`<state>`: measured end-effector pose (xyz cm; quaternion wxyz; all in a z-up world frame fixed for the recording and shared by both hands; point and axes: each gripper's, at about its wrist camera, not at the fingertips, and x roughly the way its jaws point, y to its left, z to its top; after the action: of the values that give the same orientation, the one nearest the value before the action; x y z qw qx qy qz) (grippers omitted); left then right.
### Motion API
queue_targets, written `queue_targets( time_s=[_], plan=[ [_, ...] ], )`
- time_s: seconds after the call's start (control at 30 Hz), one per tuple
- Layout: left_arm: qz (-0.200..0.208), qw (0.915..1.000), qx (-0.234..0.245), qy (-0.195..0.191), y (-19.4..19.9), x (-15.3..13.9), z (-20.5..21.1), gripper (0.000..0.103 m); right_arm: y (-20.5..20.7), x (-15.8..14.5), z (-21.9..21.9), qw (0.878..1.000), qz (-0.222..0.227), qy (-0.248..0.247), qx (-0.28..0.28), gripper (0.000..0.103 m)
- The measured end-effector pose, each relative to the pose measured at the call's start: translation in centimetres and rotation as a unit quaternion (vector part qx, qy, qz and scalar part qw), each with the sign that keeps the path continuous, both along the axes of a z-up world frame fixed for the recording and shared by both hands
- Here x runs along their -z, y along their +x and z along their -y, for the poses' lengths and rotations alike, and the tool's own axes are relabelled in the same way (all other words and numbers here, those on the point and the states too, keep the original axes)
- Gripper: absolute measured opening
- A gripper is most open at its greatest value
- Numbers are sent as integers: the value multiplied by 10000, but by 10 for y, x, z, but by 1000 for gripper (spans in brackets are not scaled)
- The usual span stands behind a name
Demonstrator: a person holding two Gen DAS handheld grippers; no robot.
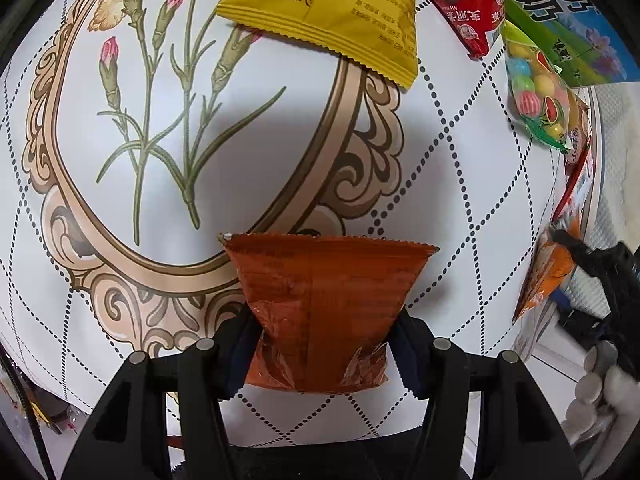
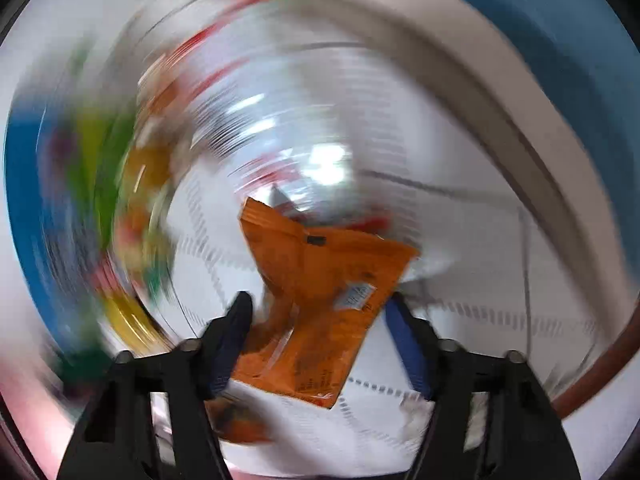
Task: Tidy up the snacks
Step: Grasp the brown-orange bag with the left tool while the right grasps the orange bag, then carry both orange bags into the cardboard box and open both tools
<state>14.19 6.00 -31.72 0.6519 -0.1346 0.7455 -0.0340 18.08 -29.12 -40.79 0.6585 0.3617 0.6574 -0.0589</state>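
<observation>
Left wrist view.
- Left gripper (image 1: pixel 324 344): partly closed, both pads pressed on the lower part of a brown packet (image 1: pixel 324 304). Packet pinched narrow at the pads and flared wide at its crimped top edge, so judged soft, thin-walled and light. Glossy film, likely slippery; contents probably brittle. Best held low and across the width, as here, with modest pressure.
- Tablecloth (image 1: pixel 160 160): white, with printed flowers inside an ornate frame and dotted diamonds. Brown packet held above it, just below the printed frame.
- Yellow packet (image 1: pixel 340 8): lying flat at the top of the frame print, well apart from the brown packet.
- Red packet (image 1: pixel 476 4): just right of the yellow packet.
- Candy bag (image 1: pixel 536 92): clear film, coloured balls inside, right of the frame print.
- Blue carton (image 1: pixel 572 16): above the candy bag, touching or overlapping it.
- Right gripper (image 1: pixel 576 256): seen at the far right edge with an orange packet (image 1: pixel 548 276).

Right wrist view, heavily blurred.
- Right gripper (image 2: pixel 320 336): jaws partly open. Orange packet (image 2: pixel 324 304) between them, close against the left pad; right pad apparently clear of it. Firm hold or not: cannot tell. Packet flat, crinkled, judged light and limp; liable to slip if taken by one corner.
- Background: streaks of colour to the left of the orange packet, not identifiable.
</observation>
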Motion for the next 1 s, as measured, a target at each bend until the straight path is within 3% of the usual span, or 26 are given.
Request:
queue_targets(
  time_s=[0.07, 0.13, 0.17, 0.23, 0.33, 0.43, 0.6, 0.7, 0.9, 1.0],
  plan=[
    [5, 10000, 18, 25, 0, 0, 2, 57, 17, -14, -45, 9841, 175, -741, -1606, 64],
    [2, 10000, 48, 74, 0, 0, 4, 57, 18, -25, -85, 9510, 399, -1361, -2746, 64],
    [2, 9999, 56, 104, 0, 0, 7, 57, 16, -29, -100, 9340, 491, -1556, -3179, 64],
    [20, 9998, 122, 183, -1, -1, 12, 57, 12, -37, -112, 9213, 588, -1721, -3437, 65],
    [97, 9991, 256, 321, -2, -4, 22, 57, 6, -52, -103, 9364, 749, -1519, -3075, 74],
    [143, 9986, 329, 399, -2, -4, 32, 60, 3, -54, -80, 9494, 682, -1380, -2738, 74],
    [319, 9967, 405, 634, 2, -4, 46, 60, -7, -32, -31, 9591, 443, -1174, -2538, 74],
    [488, 9961, 324, 662, 1, -10, 50, 54, -8, -32, -35, 9572, 592, -1347, -2493, 59],
    [474, 9966, 146, 655, 1, -7, 46, 51, -25, -32, -97, 9395, 827, -1711, -2850, 56],
    [500, 9967, 151, 616, 0, -13, 50, 48, -32, -38, -105, 9384, 921, -1609, -2915, 54]
  ],
)
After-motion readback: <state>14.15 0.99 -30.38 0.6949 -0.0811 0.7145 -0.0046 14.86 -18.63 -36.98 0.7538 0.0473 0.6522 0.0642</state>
